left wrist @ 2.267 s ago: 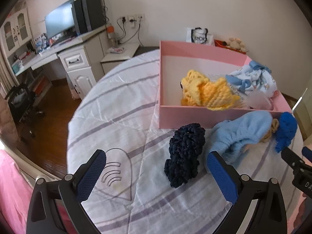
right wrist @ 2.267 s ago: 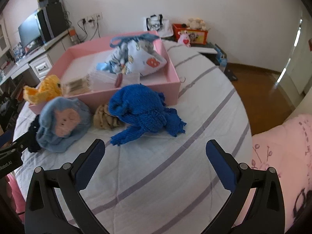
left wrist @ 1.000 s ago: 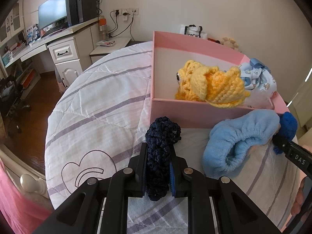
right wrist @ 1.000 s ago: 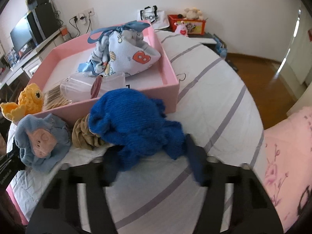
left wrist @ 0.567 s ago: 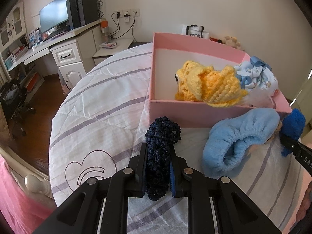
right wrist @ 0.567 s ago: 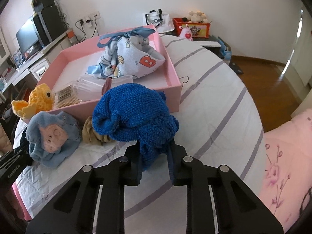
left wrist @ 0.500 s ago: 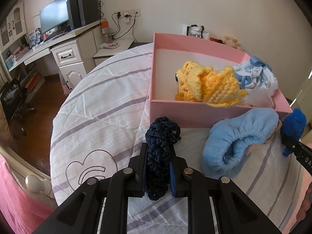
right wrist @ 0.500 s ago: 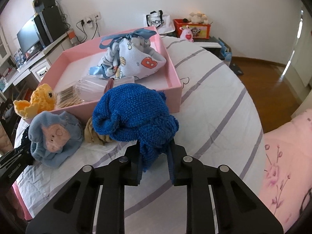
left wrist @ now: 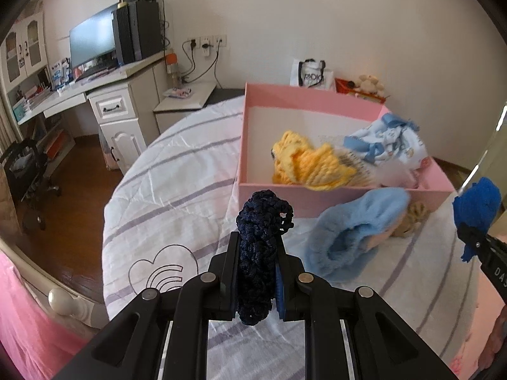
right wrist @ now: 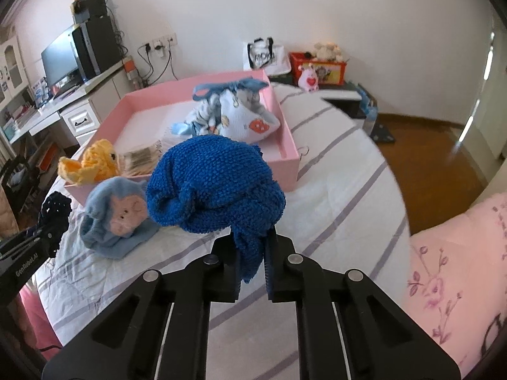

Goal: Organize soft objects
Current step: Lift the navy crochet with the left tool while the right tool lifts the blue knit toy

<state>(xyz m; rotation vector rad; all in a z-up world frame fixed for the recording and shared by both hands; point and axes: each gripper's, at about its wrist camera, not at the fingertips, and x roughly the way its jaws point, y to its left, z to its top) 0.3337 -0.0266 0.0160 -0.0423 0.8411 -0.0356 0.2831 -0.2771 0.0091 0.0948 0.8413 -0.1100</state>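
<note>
Carrying two soft toys at once looks like the step in hand: both are gripped and raised off the striped white bedspread (right wrist: 342, 196), with the open pink cardboard box (left wrist: 317, 98) just beyond them as the likely destination. The left gripper (left wrist: 256, 277) has its jaws closed tight on the dark navy crocheted toy (left wrist: 259, 240), which stands upright between the pads, just in front of the box's near wall. The right gripper (right wrist: 252, 256) has just finished closing on a lower fold of the bright blue knitted plush (right wrist: 215, 183), whose bulk mushrooms above the jaws, near the box's front corner. Next, each toy needs lifting over the near wall and releasing onto bare floor inside, clear of the yellow crocheted duck (left wrist: 304, 164) and the printed drawstring pouch (right wrist: 240, 117).
</note>
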